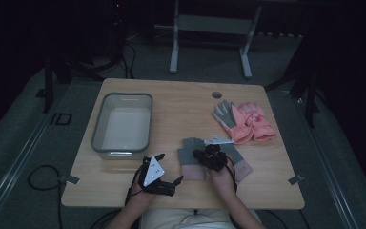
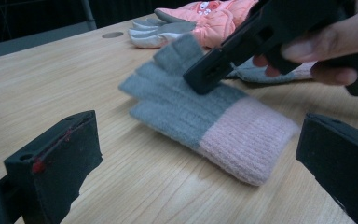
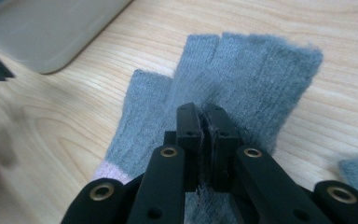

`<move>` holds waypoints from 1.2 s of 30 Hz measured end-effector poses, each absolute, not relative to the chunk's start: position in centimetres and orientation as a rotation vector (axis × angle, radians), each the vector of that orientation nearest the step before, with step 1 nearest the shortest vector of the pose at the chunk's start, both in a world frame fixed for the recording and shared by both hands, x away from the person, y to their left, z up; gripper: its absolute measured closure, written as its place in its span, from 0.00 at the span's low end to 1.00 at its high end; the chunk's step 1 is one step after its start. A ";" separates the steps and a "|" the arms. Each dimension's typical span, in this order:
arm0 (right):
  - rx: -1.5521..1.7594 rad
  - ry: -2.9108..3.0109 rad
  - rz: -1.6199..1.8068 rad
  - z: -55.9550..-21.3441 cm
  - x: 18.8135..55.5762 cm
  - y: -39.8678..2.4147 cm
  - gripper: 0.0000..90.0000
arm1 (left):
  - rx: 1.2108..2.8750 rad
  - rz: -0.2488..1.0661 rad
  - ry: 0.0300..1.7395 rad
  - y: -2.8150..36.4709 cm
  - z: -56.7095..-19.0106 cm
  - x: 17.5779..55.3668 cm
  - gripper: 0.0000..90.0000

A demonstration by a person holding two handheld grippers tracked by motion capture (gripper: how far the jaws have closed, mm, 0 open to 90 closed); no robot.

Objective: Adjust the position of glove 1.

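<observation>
A grey fingerless knit glove point(image 1: 189, 151) with a pink cuff lies flat on the wooden table point(image 1: 181, 109), near the front middle. My right gripper point(image 1: 205, 155) is over it with its jaws shut. Its tips point(image 3: 207, 116) sit at the glove's point(image 3: 247, 65) palm, just below the finger stubs, and I see no fabric lifted. My left gripper point(image 1: 168, 168) is to the left of the glove, open and holding nothing. Its jaws point(image 2: 196, 158) frame the glove's point(image 2: 182, 112) pink cuff from a short distance. The right gripper point(image 2: 200, 81) shows there touching the grey knit.
A second grey glove point(image 1: 240, 164) lies just right of the first. A pair of pink and grey gloves point(image 1: 248, 121) rests at the back right, with a white tag point(image 1: 218, 140) beside it. A grey plastic bin point(image 1: 97, 124) stands at the left.
</observation>
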State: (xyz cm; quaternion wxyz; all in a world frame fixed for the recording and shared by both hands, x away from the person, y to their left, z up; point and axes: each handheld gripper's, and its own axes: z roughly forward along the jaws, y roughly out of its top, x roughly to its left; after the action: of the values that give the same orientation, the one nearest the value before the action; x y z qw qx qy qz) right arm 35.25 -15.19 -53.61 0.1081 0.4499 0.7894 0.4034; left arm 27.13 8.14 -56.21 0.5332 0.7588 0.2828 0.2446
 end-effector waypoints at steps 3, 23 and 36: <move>1.331 2.334 1.164 -54.3 35.5 -14.9 0.95 | 1.808 0.581 0.676 8.2 -56.2 27.2 0.00; 1.265 2.336 1.218 -53.1 35.9 -16.6 0.77 | 1.812 0.579 0.670 8.1 -56.2 27.1 0.00; 0.952 2.421 1.147 -49.2 37.6 -22.9 0.76 | 1.812 0.578 0.672 8.1 -56.2 27.1 0.00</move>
State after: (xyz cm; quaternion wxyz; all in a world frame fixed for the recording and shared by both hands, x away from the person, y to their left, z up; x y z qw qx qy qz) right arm 37.57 -22.89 -49.24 0.1488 0.3312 0.8420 0.3990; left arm 27.14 8.12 -56.20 0.5331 0.7600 0.2819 0.2423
